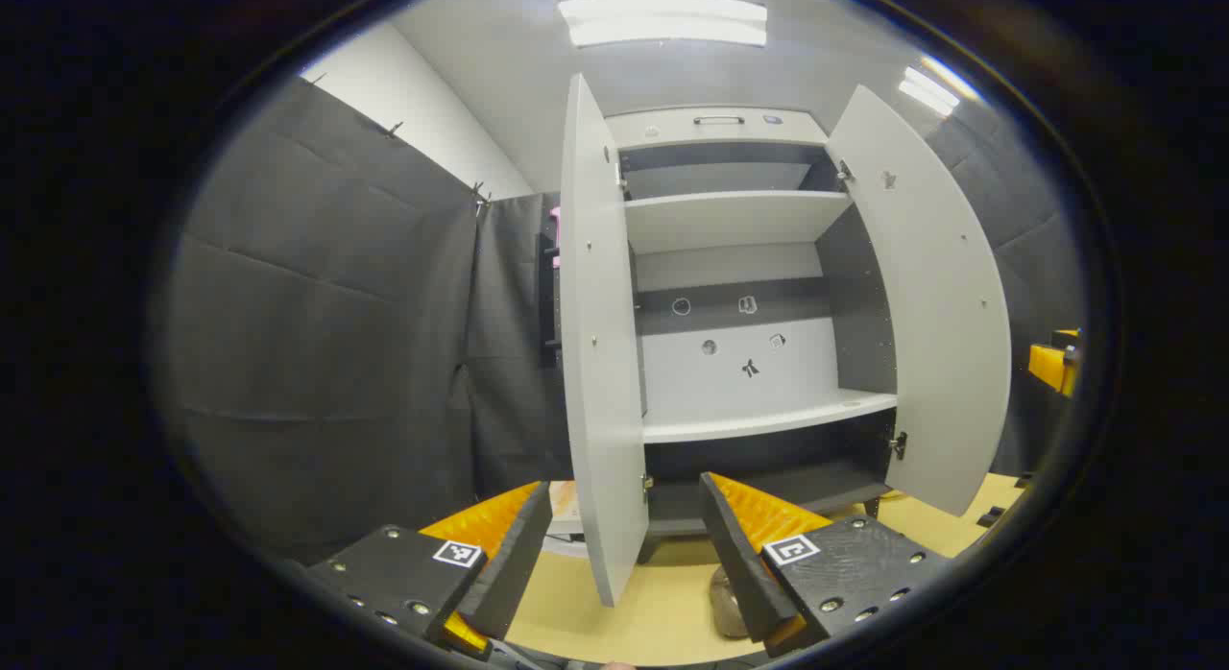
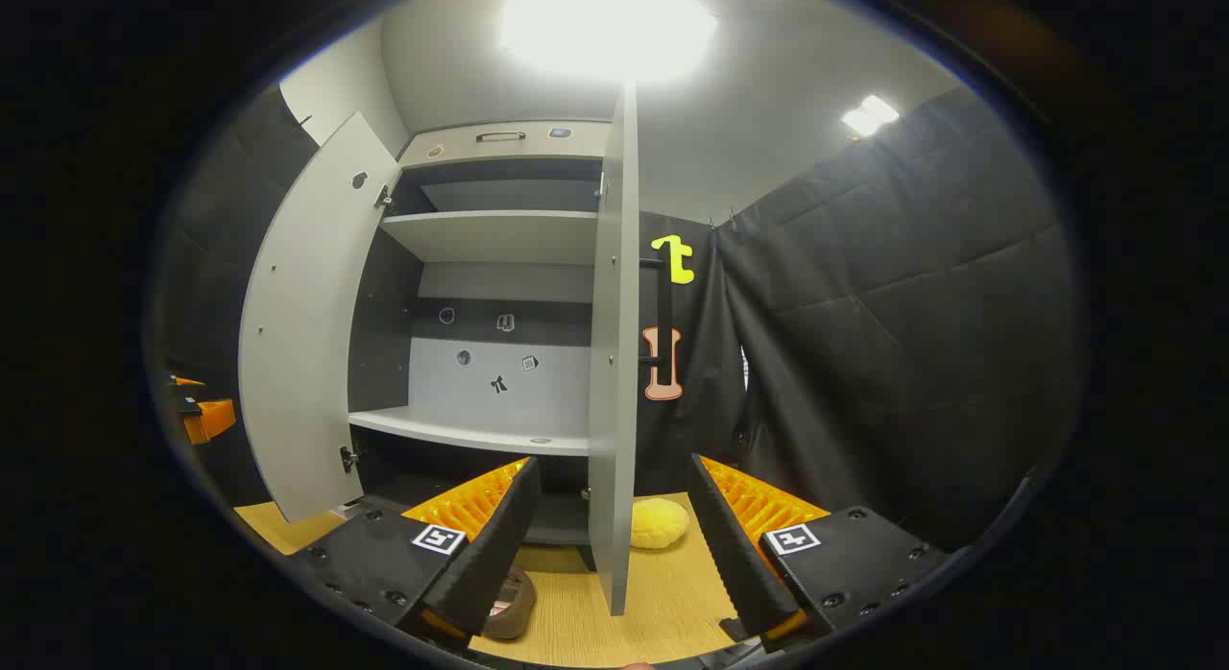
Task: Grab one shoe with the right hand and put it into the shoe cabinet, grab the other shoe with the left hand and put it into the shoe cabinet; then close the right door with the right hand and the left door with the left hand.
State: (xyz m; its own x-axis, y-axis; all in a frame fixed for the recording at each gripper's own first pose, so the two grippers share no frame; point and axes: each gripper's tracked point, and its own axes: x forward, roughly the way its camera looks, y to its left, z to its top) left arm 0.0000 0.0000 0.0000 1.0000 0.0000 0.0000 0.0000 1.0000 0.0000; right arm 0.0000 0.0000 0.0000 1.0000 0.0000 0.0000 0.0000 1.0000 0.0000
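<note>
While one brown shoe (image 2: pixel 509 605) is seen lying on the wooden floor (image 2: pixel 662 593) just before the shoe cabinet (image 1: pixel 749 267), by a yellow slipper (image 2: pixel 659 522), nothing has been placed on the shelves. Both doors, the left door (image 1: pixel 600 363) and the right door (image 1: pixel 936 305), are left open. The left hand-held gripper (image 1: pixel 624 564) and the right hand-held gripper (image 2: pixel 610 555) are held wide and empty, so every step is judged outstanding.

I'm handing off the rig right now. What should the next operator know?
Left gripper: open, empty, facing the left door.
Right gripper: open, empty, facing the right door.
Shoe cabinet: both doors wide open, shelves bare.
One brownish shoe lies on the floor in front.
Done: nothing yet.
Left: both shoes in, then close both doors.
</note>
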